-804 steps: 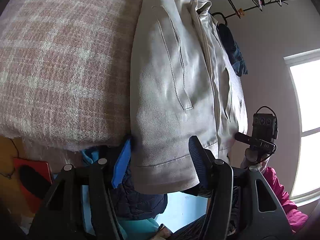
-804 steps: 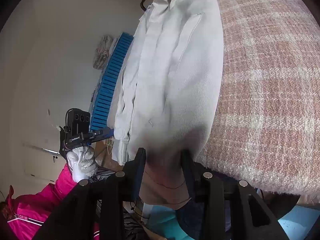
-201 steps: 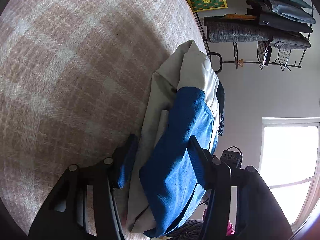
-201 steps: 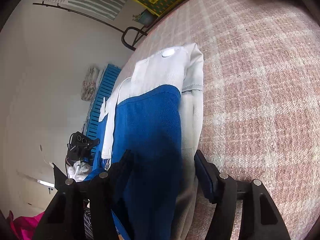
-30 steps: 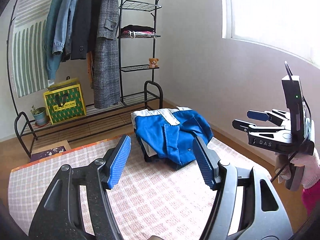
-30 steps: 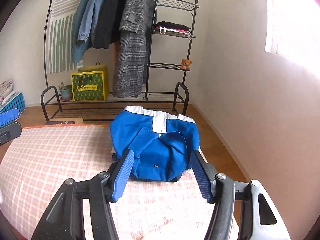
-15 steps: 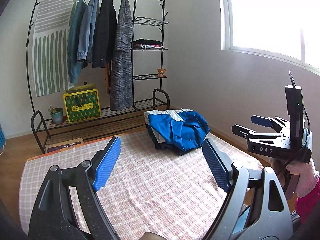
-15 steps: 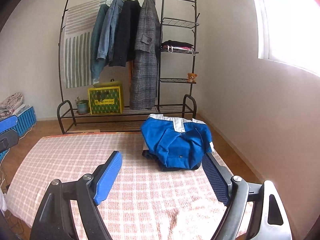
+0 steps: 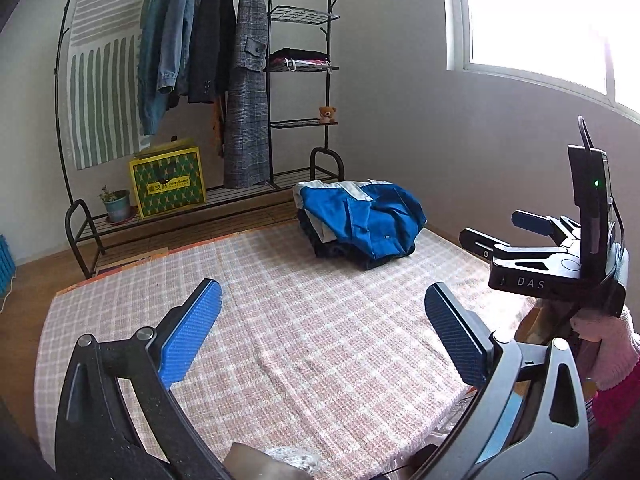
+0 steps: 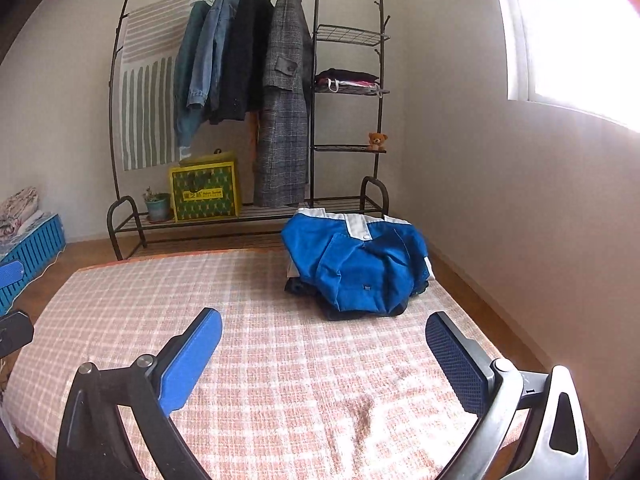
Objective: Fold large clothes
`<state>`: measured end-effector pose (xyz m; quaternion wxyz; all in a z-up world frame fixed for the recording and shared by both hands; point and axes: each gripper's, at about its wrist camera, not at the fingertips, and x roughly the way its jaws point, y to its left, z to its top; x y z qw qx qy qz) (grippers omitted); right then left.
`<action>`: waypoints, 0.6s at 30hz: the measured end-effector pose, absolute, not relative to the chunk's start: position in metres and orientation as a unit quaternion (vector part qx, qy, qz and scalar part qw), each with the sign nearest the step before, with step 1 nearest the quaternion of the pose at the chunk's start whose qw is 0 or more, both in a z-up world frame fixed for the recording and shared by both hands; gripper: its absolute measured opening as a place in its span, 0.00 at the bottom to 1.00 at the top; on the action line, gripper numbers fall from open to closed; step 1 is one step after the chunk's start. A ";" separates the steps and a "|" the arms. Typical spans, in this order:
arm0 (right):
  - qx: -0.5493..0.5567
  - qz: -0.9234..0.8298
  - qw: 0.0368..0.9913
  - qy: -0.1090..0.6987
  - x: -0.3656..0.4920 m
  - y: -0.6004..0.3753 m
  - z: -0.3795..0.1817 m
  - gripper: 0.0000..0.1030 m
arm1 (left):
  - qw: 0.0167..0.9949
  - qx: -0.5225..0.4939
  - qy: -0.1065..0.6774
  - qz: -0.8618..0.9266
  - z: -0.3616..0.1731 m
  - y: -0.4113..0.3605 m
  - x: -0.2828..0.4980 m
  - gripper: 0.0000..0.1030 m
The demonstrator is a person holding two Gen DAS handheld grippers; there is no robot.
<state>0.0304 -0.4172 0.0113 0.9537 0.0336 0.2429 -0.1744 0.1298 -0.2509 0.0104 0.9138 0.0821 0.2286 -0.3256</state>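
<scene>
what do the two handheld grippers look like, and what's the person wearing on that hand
Both the left gripper and right gripper have black frames with textured blue finger pads. In the left wrist view the right gripper carries white "DAS" lettering, an upright black box with a green light and a cable. The hand wears a pale knit glove.

1. I see a black metal clothes rack [image 10: 316,92] against the pale far wall [image 10: 452,80], with hanging coats [image 10: 244,64] and side shelves
2. A small teddy bear [image 10: 377,141] sits on one shelf; folded clothes [image 10: 346,79] lie on the shelf above
3. A yellow-green box [image 10: 205,196] and a potted plant [image 10: 157,205] stand on the rack's bottom rail
4. A striped cloth [image 10: 146,92] hangs at the rack's left end
5. A bright window [image 9: 536,20] lights the right wall
6. The floor [image 10: 84,250] is brown wood; a blue crate [image 10: 34,250] stands at the left
7. A pink checked blanket [image 10: 280,360] covers the near surface
</scene>
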 end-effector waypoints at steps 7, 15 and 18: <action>0.033 -0.182 0.946 0.267 0.040 -0.424 -0.007 1.00 | 0.923 0.075 0.234 -0.296 0.000 -0.249 0.141 1.00; 0.059 -0.186 0.945 0.264 0.040 -0.432 -0.011 1.00 | 0.932 0.085 0.224 -0.272 0.000 -0.247 0.144 1.00; 0.057 -0.188 0.944 0.264 0.041 -0.431 -0.012 1.00 | 0.933 0.090 0.219 -0.270 0.001 -0.248 0.143 1.00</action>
